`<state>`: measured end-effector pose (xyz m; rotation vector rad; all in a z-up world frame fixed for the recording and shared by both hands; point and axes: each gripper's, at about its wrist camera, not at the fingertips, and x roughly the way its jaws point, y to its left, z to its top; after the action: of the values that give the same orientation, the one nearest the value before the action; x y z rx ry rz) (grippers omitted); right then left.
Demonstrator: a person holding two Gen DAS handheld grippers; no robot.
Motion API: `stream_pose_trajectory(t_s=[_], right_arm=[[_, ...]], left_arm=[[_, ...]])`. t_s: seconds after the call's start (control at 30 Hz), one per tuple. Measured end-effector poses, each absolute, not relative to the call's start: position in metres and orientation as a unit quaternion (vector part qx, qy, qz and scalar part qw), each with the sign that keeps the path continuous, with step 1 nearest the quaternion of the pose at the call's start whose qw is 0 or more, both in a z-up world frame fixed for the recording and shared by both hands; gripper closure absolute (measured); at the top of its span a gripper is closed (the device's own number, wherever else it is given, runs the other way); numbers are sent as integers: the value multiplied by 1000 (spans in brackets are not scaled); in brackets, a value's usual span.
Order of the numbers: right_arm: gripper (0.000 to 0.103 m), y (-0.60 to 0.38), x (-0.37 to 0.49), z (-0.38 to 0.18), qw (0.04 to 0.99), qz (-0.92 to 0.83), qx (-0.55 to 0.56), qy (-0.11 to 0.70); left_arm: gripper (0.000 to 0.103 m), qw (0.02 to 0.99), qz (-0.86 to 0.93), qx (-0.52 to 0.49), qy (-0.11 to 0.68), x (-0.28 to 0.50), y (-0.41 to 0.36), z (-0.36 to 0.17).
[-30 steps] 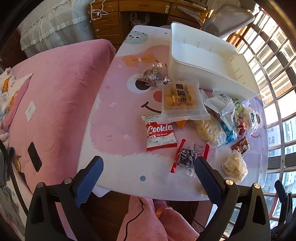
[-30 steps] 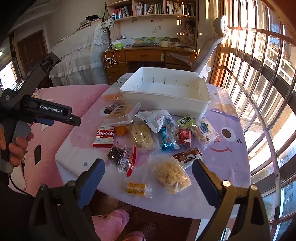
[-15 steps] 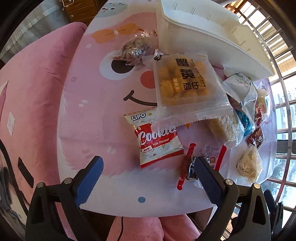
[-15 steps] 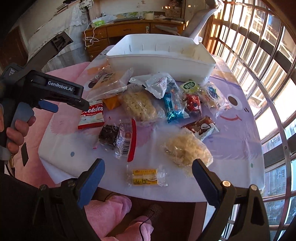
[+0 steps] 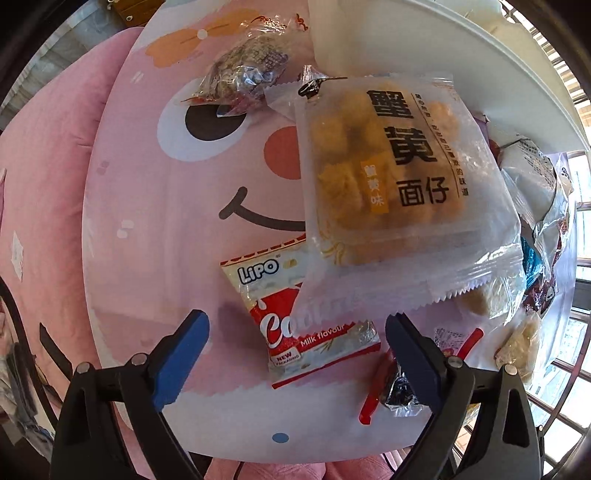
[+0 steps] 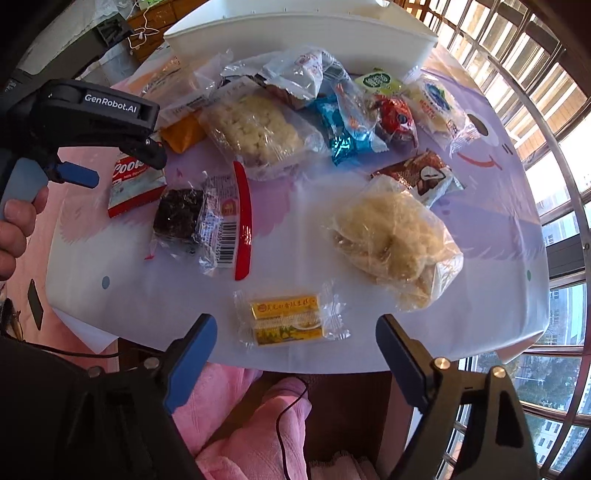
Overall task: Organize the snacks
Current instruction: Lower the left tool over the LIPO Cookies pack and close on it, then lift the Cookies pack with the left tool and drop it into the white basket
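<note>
mostly snack packets (image 6: 255,127) beside bin (image 6: 295,35)

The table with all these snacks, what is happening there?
A person is sorting packaged snacks with two handheld tongs. The left tongs hang open over the red Cookies packet, not gripping it. The right tongs are closing above the small yellow packet near the table edge, pads not touching it. The white bin at the far side waits; the snacks seen all lie on the table.

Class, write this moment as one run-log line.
left tongs: open over cookie packet | right tongs: closing, above yellow snack | white bin: behind
</note>
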<state>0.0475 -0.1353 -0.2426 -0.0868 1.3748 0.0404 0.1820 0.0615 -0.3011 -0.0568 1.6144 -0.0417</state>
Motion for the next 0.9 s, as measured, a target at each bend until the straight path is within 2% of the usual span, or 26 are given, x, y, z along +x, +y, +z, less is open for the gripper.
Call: stream_pose_trajectory(t_s=[0.27, 0.33, 0.43, 0.53, 0.7, 0.9], right_arm=[[33, -129, 54, -258, 757, 17, -44, 652], [41, -126, 55, -259, 757, 20, -46, 652], [47, -123, 60, -262, 760, 23, -55, 648], [49, -118, 64, -262, 758, 23, -60, 649], [53, -108, 69, -257, 756, 23, -60, 652], [56, -90, 75, -255, 748, 42, -65, 659]], left_arm=[[26, 681, -16, -29, 732, 196, 55, -307], [28, 682, -12, -23, 731, 197, 56, -307], [34, 683, -10, -18, 730, 200, 56, -306], [47, 684, -1, -22, 729, 205, 61, -303], [57, 686, 0, -34, 727, 207, 68, -299], [59, 685, -12, -57, 726, 197, 93, -299]])
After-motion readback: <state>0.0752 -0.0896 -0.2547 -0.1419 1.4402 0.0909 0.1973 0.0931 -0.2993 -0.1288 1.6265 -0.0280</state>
